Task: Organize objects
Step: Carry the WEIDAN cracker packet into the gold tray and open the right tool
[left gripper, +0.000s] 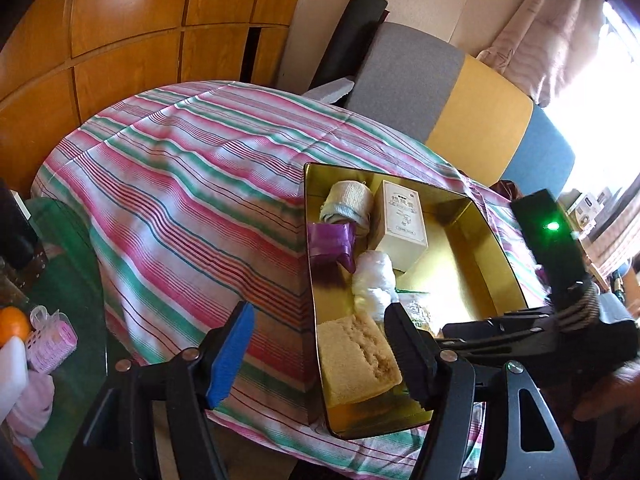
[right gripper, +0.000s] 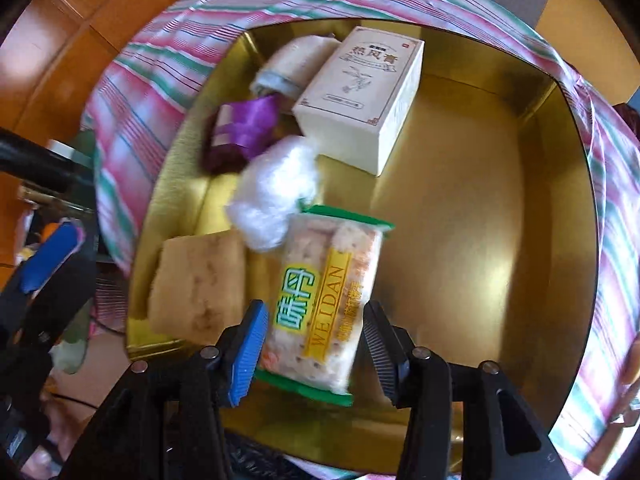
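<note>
A gold tin sits on a striped cloth. Along its left side lie a rolled bandage, a purple ribbon, a white cotton wad and a tan sponge, with a cream box beside them. A green-edged cracker packet lies on the tin floor between the fingers of my right gripper, whose right pad stands clear of it. My left gripper is open and holds nothing, straddling the tin's near left wall.
The striped cloth covers a raised surface in front of wooden cupboards. Grey, yellow and blue cushions stand behind. At lower left are an orange and a pink plastic basket. A hand holds the right gripper.
</note>
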Available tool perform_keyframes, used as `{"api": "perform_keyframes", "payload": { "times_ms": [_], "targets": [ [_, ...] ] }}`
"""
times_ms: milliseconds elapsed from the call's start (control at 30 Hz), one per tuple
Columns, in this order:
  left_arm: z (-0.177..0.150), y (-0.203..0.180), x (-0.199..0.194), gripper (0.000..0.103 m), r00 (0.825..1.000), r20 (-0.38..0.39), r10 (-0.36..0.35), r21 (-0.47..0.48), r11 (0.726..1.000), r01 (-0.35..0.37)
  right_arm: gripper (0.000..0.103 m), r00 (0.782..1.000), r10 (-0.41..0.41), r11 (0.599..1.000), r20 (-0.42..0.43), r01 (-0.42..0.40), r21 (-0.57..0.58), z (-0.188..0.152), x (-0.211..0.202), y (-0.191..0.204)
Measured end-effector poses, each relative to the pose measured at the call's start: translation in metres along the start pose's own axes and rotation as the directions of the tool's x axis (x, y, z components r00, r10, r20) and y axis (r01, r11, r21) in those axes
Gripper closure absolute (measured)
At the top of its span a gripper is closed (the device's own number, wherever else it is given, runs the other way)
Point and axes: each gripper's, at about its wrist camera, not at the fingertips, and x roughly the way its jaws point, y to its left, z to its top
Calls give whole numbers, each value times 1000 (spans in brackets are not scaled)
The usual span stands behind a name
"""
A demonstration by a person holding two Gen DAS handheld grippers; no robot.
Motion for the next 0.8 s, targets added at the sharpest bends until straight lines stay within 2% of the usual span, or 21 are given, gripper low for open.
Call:
{"api": "perform_keyframes", "payload": {
  "times_ms": [100, 267, 400, 567, 700, 800],
  "targets": [
    [0, -2, -2, 35, 1000, 10, 12, 8, 1000, -12, 53, 999, 15, 1000, 35, -15, -11, -8, -9, 0],
    [0, -13, -8, 31, 998, 46, 49, 57, 997, -51, 53, 986, -4, 999, 167, 9, -32, -24, -34, -4],
    [0, -24, -12, 31, 996, 66, 60, 93, 993, -67, 53, 959, -71, 996, 275, 84, -35, -43, -54, -21],
    [0, -41, -16, 30, 995, 82, 62, 141, 987, -73, 53, 919, -129, 989, 371, 145, -13, -54, -75, -48],
    [-2, -57, -18, 28, 995, 87, 55, 181, 981, -70, 53, 888, -164, 985, 430, 168, 29, -71, -90, -64],
    [-3, -70, -17, 25, 995, 88, 44, 213, 975, -62, 53, 880, -171, 985, 443, 162, 58, -76, -93, -79]
  ]
}}
